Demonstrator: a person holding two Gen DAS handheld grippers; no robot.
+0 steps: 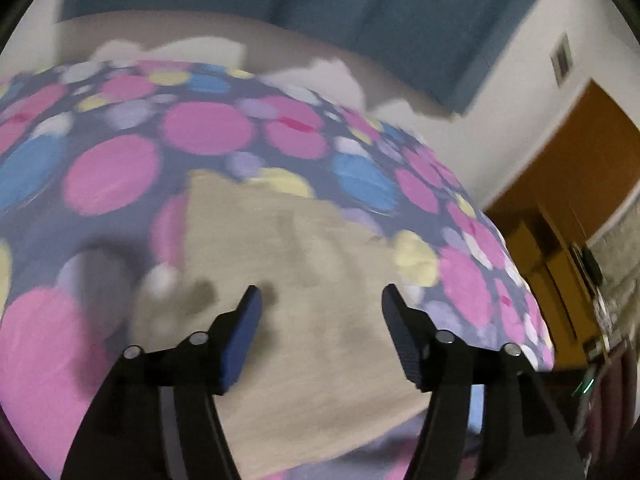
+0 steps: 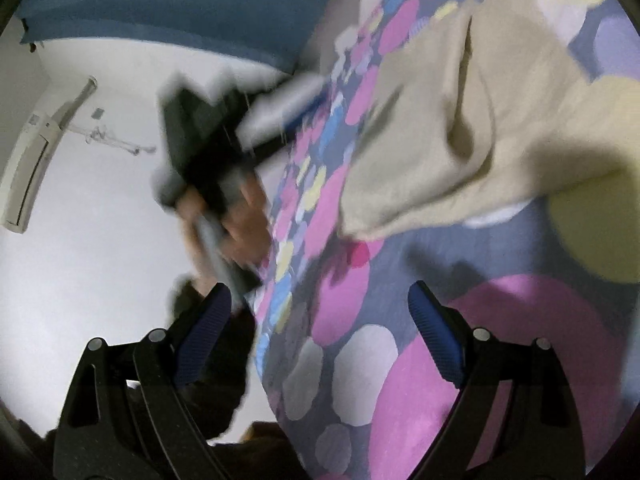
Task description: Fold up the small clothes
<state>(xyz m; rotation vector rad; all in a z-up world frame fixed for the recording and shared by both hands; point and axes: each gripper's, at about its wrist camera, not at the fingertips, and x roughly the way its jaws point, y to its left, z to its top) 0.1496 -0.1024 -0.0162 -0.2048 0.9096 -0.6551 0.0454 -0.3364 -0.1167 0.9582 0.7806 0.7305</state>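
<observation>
1. a small beige knitted garment (image 1: 304,280) lies spread on a bed cover printed with pink, blue and yellow circles on grey (image 1: 120,168).
2. the left gripper (image 1: 320,300), black with blue pads, hangs just above the garment, pointing down at it. its jaws stand apart with nothing between them, and no pad presses on the cloth.
3. the right gripper (image 2: 320,300) is off to one side, over the printed cover near its edge. its jaws are wide apart and empty.
4. from the right gripper's view, the beige garment (image 2: 480,120) lies ahead and to the right, well apart from its tips, with a soft ridge of folded cloth running along it.
5. that view also shows the person's hand (image 2: 240,220) gripping the handle of the left tool; it is blurred.
6. the left gripper looks much the nearer to the garment, so the next pinch probably falls to it.
7. both pictures are blurred, so the garment's long axis cannot be told.
</observation>
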